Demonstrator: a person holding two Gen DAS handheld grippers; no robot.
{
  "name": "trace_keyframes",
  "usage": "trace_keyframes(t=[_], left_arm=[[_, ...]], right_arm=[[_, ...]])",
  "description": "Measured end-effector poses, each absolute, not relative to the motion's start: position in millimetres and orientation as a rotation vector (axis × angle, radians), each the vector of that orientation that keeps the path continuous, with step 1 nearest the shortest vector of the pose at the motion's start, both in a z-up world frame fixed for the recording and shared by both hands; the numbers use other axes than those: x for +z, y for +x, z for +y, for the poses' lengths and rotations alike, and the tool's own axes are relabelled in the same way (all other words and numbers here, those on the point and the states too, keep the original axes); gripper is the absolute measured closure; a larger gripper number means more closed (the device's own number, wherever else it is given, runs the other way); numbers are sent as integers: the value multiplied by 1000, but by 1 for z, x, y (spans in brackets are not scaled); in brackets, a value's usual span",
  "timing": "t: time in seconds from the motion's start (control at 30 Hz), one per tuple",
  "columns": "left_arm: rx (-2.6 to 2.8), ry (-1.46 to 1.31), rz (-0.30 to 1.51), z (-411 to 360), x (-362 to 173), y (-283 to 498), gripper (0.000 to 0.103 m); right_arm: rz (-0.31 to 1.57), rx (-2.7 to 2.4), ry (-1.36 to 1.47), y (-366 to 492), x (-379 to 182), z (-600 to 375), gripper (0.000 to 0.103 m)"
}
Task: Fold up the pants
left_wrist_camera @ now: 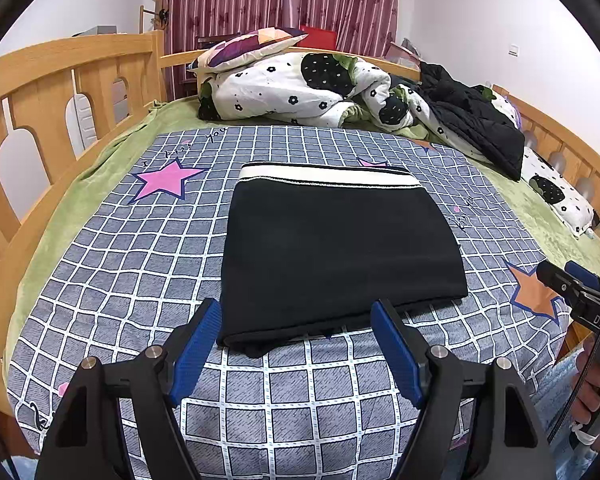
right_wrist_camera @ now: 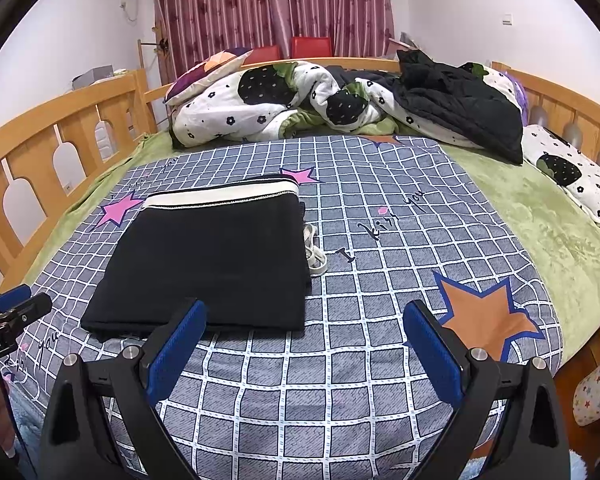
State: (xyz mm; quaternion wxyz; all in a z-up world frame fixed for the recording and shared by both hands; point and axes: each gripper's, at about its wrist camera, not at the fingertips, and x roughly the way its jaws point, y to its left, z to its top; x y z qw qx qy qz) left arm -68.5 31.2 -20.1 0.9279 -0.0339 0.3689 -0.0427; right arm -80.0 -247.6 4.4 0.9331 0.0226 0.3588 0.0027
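Note:
Black pants with a white waistband lie folded into a flat rectangle on the grey checked sheet. They also show in the right wrist view, with a white drawstring sticking out at their right edge. My left gripper is open and empty, just in front of the pants' near edge. My right gripper is open and empty, in front of the pants' near right corner. Each gripper shows at the edge of the other's view, the right one and the left one.
A rumpled white floral quilt, a patterned pillow and a black jacket lie at the bed's far end. Wooden rails run along both sides. A green blanket lies under the sheet. A floral pillow rests at far right.

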Motion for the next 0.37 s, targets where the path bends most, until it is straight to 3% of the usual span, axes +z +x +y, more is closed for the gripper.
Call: trace_keyframes(t=[0.37], left_arm=[[-103, -46, 750, 32, -21, -67, 27]], right_arm=[[738, 3, 49, -80, 3, -248, 6]])
